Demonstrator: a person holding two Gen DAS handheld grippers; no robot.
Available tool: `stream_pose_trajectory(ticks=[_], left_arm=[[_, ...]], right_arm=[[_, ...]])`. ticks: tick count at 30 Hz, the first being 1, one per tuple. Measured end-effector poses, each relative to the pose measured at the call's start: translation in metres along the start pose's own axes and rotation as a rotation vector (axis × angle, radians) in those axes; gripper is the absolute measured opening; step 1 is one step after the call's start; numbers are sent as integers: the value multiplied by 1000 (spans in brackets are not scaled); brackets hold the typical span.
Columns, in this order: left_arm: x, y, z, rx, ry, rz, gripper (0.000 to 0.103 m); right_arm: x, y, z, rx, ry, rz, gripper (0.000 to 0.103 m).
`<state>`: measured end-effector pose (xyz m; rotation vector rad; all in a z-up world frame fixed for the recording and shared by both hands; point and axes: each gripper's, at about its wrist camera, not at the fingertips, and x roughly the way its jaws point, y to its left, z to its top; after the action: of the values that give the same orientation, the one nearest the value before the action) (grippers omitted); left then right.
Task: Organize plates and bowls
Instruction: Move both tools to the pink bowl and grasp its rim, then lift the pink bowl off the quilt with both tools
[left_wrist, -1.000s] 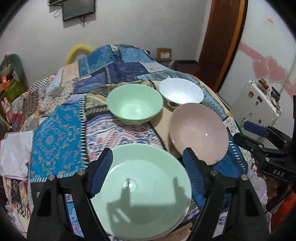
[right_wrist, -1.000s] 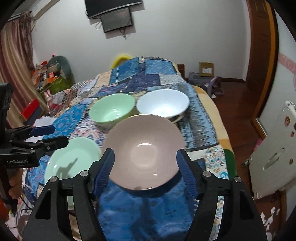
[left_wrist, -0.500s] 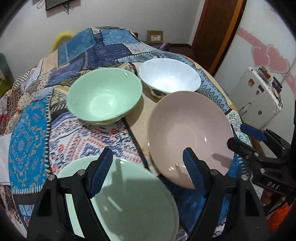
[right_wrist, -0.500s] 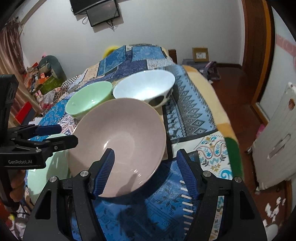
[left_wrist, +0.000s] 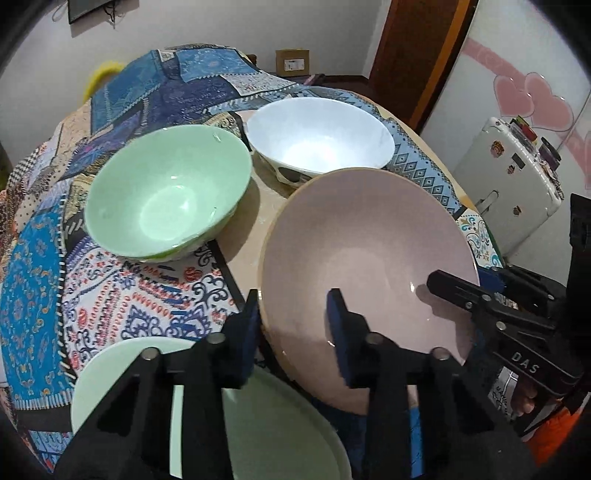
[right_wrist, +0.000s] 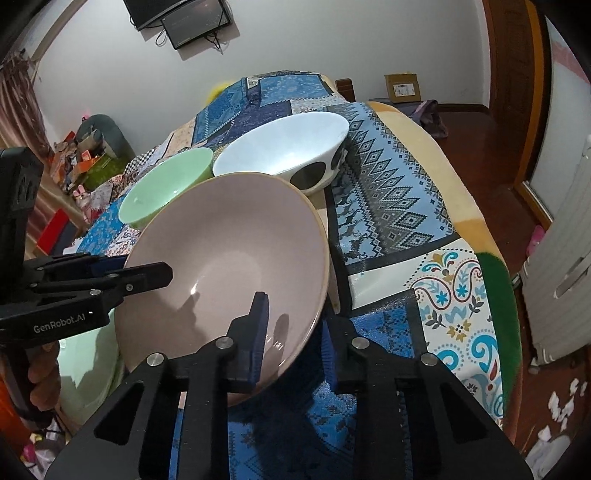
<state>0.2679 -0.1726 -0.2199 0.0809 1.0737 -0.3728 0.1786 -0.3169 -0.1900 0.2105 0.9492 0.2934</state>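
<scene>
A large pink plate (left_wrist: 365, 258) is tilted up off the patchwork cloth. My left gripper (left_wrist: 295, 317) is shut on its left rim. My right gripper (right_wrist: 291, 328) is shut on its right rim; the plate also shows in the right wrist view (right_wrist: 229, 258). A green bowl (left_wrist: 166, 195) sits behind it on the left and a white bowl (left_wrist: 317, 140) behind it on the right. A pale green plate (left_wrist: 258, 417) lies flat under my left gripper.
The bed with the patchwork cloth (right_wrist: 399, 206) drops off to a wooden floor (right_wrist: 476, 136) on the right. A white cabinet (left_wrist: 509, 184) stands beside the bed. Clutter (right_wrist: 81, 151) lies by the far left wall.
Both grippers have closed on the pink plate's opposite rims. The plate has tipped up from flat on the cloth. My left gripper has moved right, off the pale green plate.
</scene>
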Motion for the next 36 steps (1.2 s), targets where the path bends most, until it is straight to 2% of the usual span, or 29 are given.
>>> stream_pose_trajectory(ticks=[15,26,36], left_arm=[[-13,0,-2,-27,-16,-10,33],[-72,-3,-9,-15,-112,-5,33],[-122,15,-29,-44,-169,24,33]], right_arm=[[-17,6,9,24,-18,-15,23],[-49,35,18,-30,-87,-4,23],[-62,78,17,-94,-126,24,23]])
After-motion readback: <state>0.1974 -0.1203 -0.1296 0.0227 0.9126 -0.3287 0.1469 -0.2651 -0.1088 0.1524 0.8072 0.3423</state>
